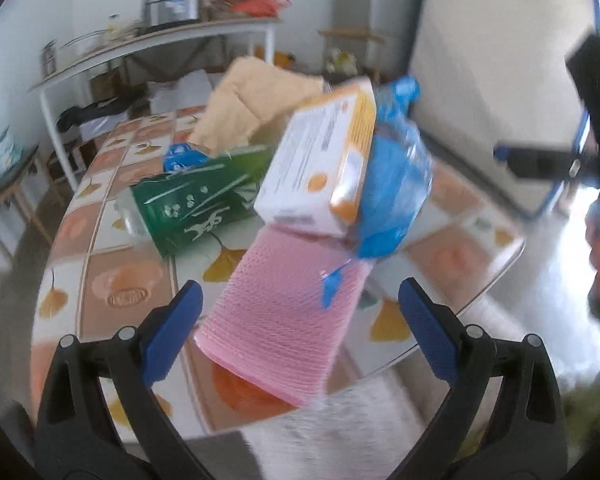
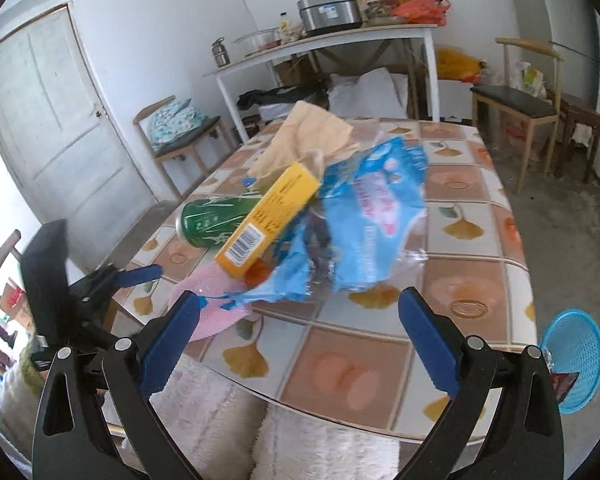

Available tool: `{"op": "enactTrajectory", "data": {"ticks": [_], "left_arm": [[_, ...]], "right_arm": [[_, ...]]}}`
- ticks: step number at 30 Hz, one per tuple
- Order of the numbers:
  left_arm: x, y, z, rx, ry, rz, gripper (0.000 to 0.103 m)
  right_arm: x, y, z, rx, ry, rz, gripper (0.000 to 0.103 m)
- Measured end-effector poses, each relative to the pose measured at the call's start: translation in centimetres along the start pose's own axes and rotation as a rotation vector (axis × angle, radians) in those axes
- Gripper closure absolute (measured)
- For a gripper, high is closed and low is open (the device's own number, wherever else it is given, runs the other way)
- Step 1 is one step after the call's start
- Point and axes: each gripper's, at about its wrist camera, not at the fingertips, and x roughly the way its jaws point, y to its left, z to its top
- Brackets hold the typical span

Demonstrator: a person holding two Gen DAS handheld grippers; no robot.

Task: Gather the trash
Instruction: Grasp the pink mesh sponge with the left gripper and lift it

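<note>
One pink cloth (image 1: 276,320), one box (image 1: 320,160), one green can (image 1: 196,204).

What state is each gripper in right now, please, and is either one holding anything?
Left gripper: open, holding nothing; the pink cloth lies ahead between its fingers, untouched.
Right gripper: open, holding nothing.

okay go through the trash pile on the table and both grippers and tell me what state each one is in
left gripper: open, empty
right gripper: open, empty
green can: lying on its side
yellow and white box: tilted, resting on the pile
blue plastic wrapper: crumpled
pink cloth: spread flat, overhanging the table edge
tan paper bag: crumpled
</note>
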Motion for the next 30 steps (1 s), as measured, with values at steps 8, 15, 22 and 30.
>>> {"op": "enactTrajectory", "data": {"ticks": [8,15,22,30], "left_arm": [[2.7,1.5,-0.1,-0.009,0.095,-0.110,0.009],[1.6,0.9,-1.7,-0.045,0.116,-0.089,0.010],[0.4,2.1,-3.7,-0.228,0.160,-0.057,0.022],[-0.4,2.5,-2.3,-0.298,0.110,-0.025,0.014]], "right_arm": [[1.7,1.3,0.2,-0.020,0.047,0.027,0.007],[1.5,1.3,0.2,-0.026,0.050,0.010,0.007],[0.6,0.8,0.2,-0.025,0.036,-0.009,0.007],[0.0,-0.2,0.2,0.023,0.040,-0.005,0.007]]}}
